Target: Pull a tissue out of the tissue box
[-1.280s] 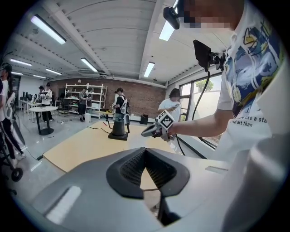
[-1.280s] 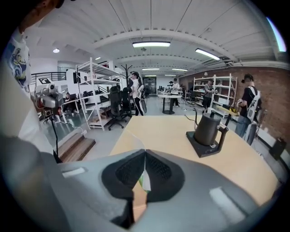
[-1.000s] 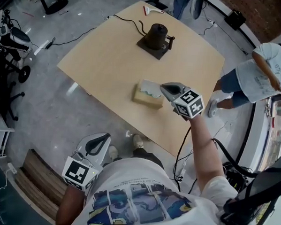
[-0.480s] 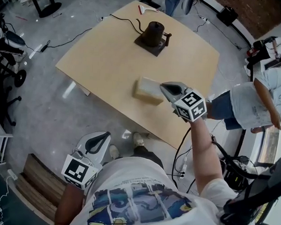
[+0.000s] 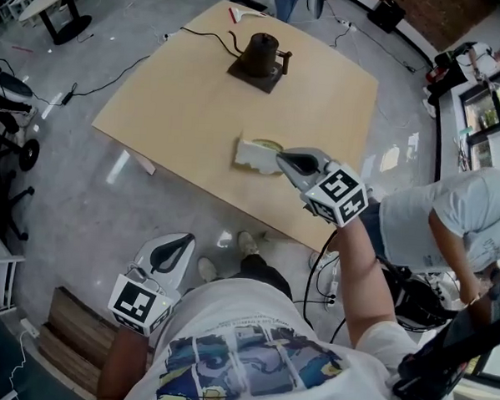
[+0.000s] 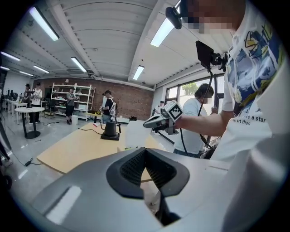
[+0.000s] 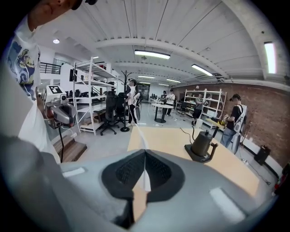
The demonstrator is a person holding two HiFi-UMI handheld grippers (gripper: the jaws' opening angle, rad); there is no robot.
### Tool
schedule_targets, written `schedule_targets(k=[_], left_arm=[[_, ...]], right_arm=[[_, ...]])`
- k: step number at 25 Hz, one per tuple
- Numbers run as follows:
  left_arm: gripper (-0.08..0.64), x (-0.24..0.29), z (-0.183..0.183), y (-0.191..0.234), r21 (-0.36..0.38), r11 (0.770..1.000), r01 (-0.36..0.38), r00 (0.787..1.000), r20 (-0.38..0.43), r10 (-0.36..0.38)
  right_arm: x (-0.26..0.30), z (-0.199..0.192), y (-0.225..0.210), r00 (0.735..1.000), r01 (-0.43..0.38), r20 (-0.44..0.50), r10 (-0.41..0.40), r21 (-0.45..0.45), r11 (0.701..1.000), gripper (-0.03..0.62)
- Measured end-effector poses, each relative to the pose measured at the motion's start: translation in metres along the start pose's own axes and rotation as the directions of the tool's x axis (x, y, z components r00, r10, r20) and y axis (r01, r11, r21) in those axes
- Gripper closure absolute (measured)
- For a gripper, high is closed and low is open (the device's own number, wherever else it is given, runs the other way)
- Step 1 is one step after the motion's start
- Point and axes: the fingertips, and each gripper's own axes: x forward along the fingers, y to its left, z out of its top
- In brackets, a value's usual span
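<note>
Tissue [image 5: 250, 156] (white, wavy-edged) hangs clamped in the right gripper [image 5: 278, 159].

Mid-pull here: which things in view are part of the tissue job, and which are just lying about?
Job: tissue box; tissue, pinched in the shut jaws of the right gripper.
Lying about: black kettle on its base, farther back on the table; left gripper, shut and empty.
</note>
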Motion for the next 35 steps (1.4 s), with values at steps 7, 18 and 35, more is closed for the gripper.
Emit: schedule_targets(k=[7,18,35], left_arm=[[0.555,-0.004,-0.003,-0.006,0.012,0.999,0.034,0.999,0.003,-0.034],[0.556,0.003,0.003,-0.012,0.022,0.998,0.065,0.998,-0.005,-0.065],[0.556,0.008,0.001,-0.016,0.033,0.995,0.089,0.996,-0.019,-0.088]], right_arm=[[-0.017,0.016,0.034,1.000,-0.007,0.023,0.007,-0.030,1.000,0.589],[-0.038,0.038,0.061,0.997,-0.034,0.070,0.037,-0.038,0.999,0.589],[-0.048,0.042,0.094,0.993,-0.075,0.086,0.079,-0.057,0.996,0.589]])
